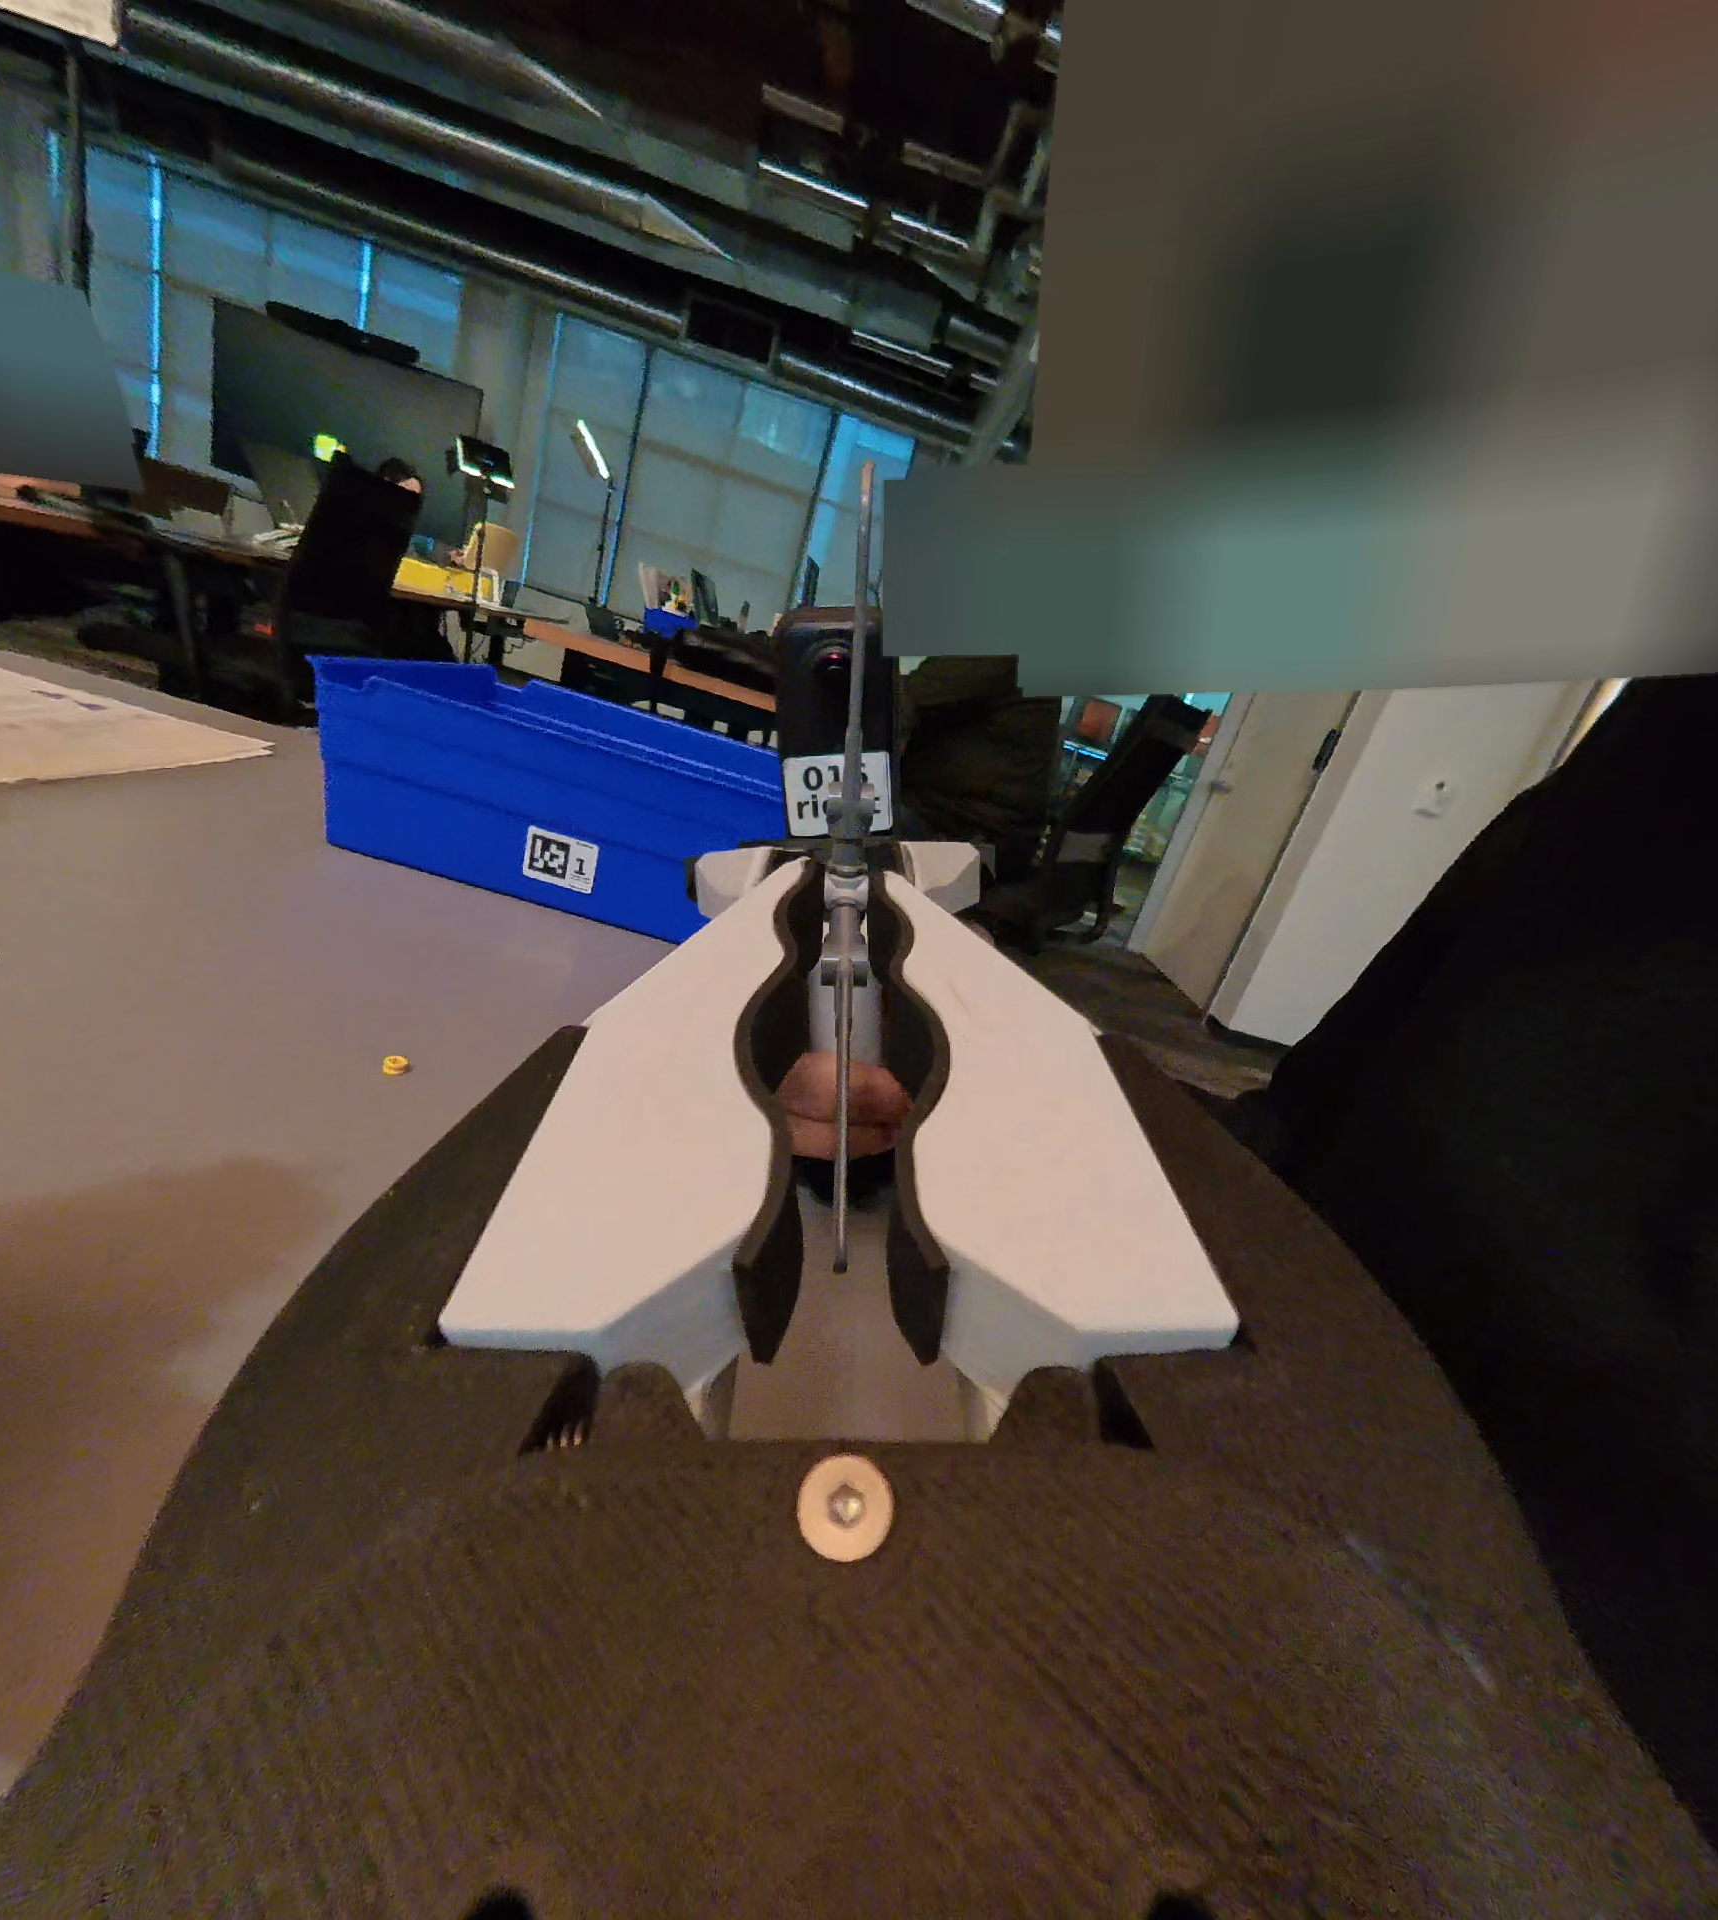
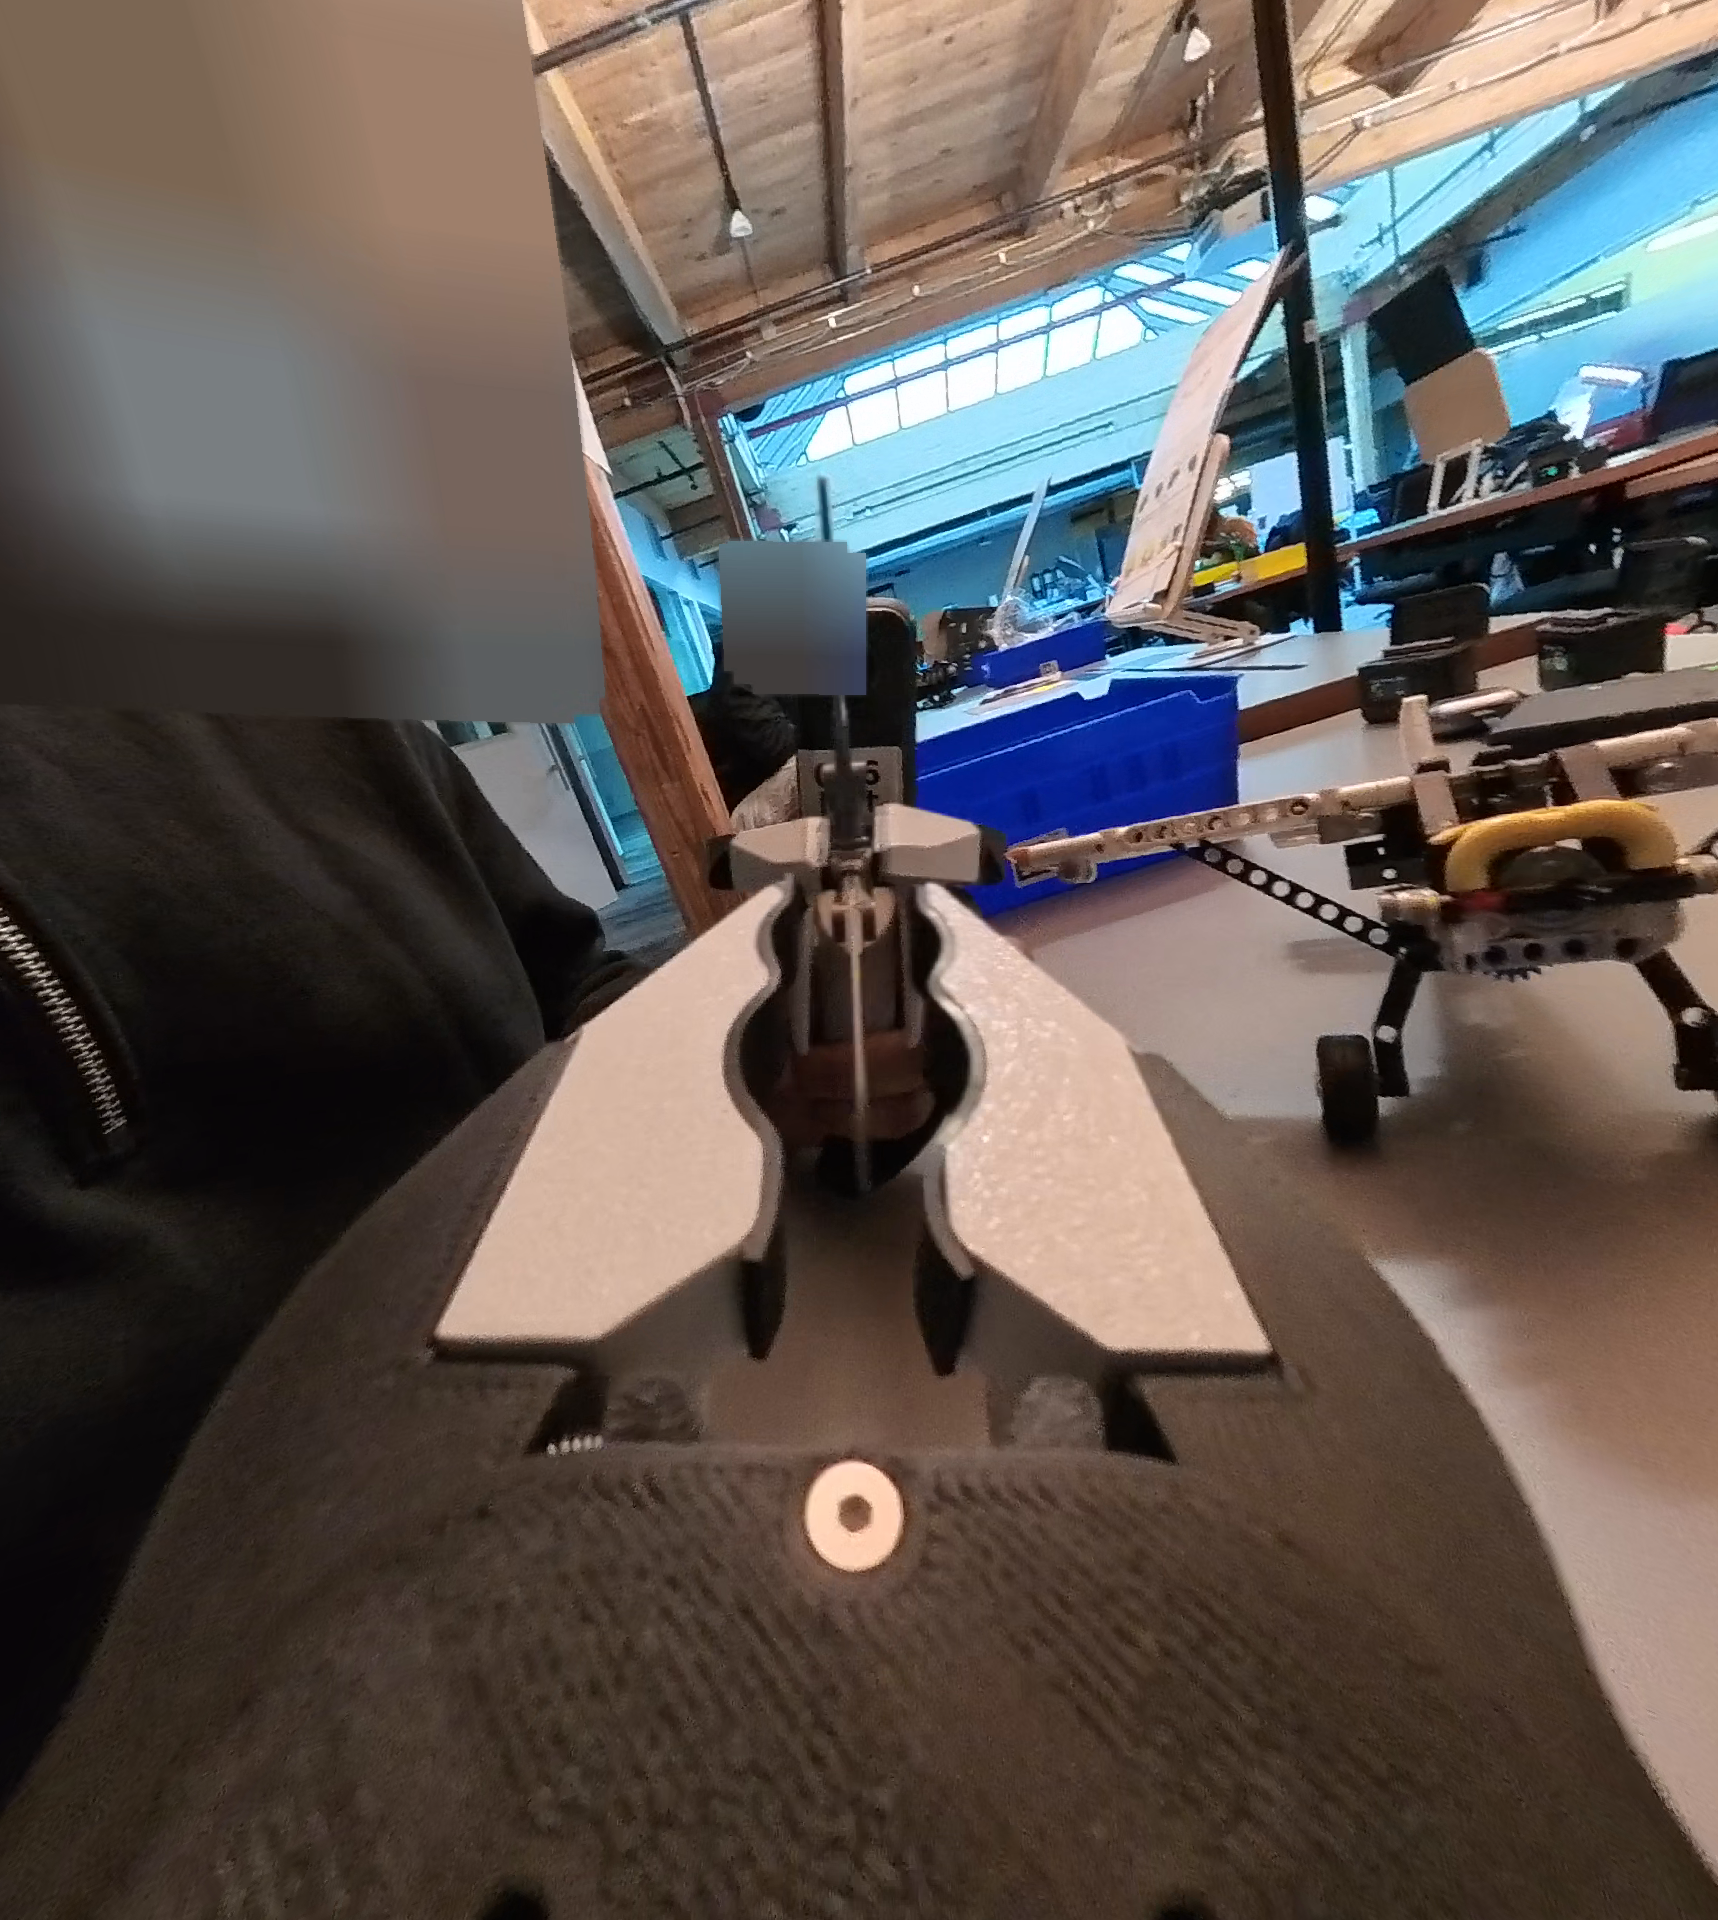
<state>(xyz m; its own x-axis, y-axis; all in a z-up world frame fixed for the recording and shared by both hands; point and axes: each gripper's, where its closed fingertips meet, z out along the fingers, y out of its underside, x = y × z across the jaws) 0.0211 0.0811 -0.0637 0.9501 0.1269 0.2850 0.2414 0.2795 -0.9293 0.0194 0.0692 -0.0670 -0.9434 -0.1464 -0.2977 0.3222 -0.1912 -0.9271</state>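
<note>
Blue bin [image 1: 522, 790] sits ahead and to the left of the left gripper [image 1: 847, 883], whose jaws are nearly closed on a thin grey rod [image 1: 841, 1143] with small connectors, right at its tips. Right gripper [image 2: 855, 909] faces it, jaws narrowly apart round the same rod; whether its pads press, I cannot tell. The rod looks light, stiff and easily bent, so it is best gripped at a connector. Wheeled brick model [image 2: 1520, 862] stands to the right.
</note>
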